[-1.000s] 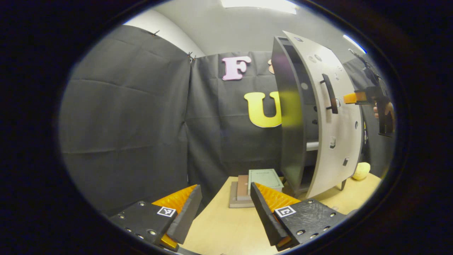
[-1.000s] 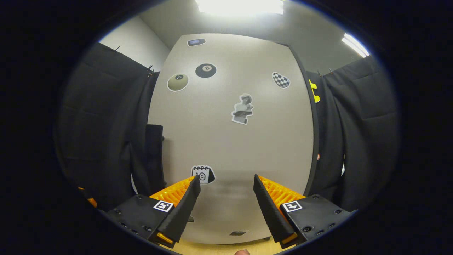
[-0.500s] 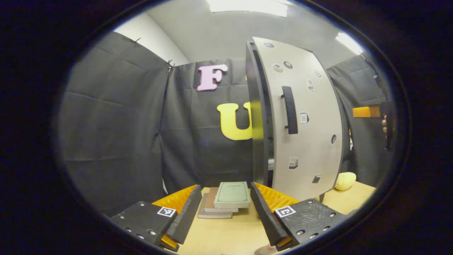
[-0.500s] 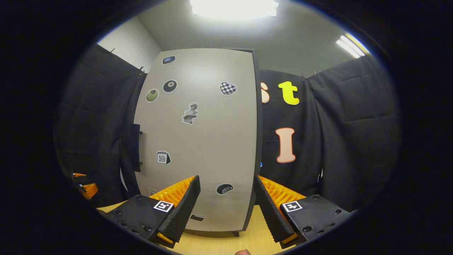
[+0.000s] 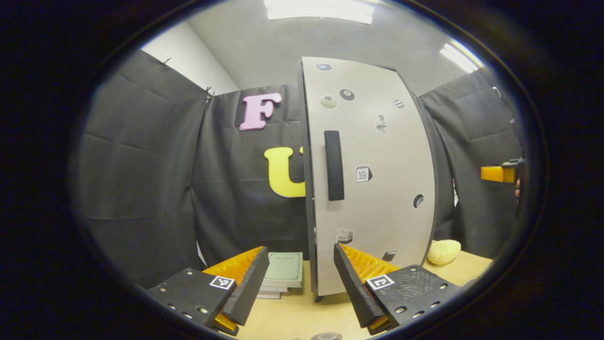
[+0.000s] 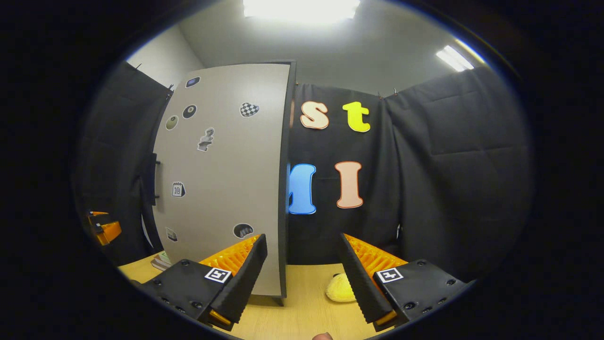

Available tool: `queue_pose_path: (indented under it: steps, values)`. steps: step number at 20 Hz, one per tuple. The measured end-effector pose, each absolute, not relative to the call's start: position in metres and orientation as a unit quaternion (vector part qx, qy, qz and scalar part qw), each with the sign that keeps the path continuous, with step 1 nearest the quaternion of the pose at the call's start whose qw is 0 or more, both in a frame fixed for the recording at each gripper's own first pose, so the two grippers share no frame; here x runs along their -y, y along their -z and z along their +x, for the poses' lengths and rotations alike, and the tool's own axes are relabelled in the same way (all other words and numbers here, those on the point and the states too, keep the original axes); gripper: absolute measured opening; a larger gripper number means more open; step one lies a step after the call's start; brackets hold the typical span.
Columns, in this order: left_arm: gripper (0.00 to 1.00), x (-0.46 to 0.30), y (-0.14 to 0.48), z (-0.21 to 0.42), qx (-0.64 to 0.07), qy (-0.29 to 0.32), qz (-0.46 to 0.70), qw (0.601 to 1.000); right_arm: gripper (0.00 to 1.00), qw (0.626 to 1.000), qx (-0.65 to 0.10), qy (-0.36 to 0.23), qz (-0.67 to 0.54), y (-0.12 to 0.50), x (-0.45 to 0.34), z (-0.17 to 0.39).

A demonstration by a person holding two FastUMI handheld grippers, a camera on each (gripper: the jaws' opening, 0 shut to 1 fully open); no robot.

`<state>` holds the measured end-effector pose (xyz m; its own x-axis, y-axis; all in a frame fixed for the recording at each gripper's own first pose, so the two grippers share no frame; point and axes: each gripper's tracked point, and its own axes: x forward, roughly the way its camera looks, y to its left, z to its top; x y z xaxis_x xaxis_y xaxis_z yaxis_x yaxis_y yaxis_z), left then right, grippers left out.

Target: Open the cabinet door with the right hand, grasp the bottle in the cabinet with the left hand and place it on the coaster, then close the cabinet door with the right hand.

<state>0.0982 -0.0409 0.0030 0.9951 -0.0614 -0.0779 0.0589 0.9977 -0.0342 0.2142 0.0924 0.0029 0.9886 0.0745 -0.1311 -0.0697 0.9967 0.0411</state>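
Note:
The tall cabinet's grey, sticker-covered door (image 5: 377, 189) lies flat against the cabinet body, its black handle (image 5: 334, 165) upright near its left edge. My left gripper (image 5: 297, 278) is open and empty, low over the wooden table in front of the door. In the right gripper view the same door (image 6: 222, 179) is seen from the hinge side. My right gripper (image 6: 302, 278) is open, empty and well clear of it. The right gripper (image 5: 500, 174) also shows far right in the left gripper view. A small round shape (image 5: 325, 336) pokes up at the bottom edge; I cannot tell what it is.
A stack of books (image 5: 283, 269) lies on the table left of the cabinet. A yellow soft object (image 6: 339, 289) sits on the table to the cabinet's right, by the black cloth wall. The left gripper (image 6: 101, 226) shows at the far left of the right gripper view.
The door has swung from ajar to flat against the cabinet. My right gripper has drawn back and turned right, away from the door. The left gripper view has turned towards the door front.

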Motion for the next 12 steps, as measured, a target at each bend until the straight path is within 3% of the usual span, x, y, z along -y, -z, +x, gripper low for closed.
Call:
queue_pose_path:
  steps: [12]
  values:
    - [0.84, 0.063, -0.011, 0.094, -0.041, 0.028, -0.005, 0.999, 0.96, 0.995, -0.086, -0.047, 0.015, 0.019, -0.081, 0.209]
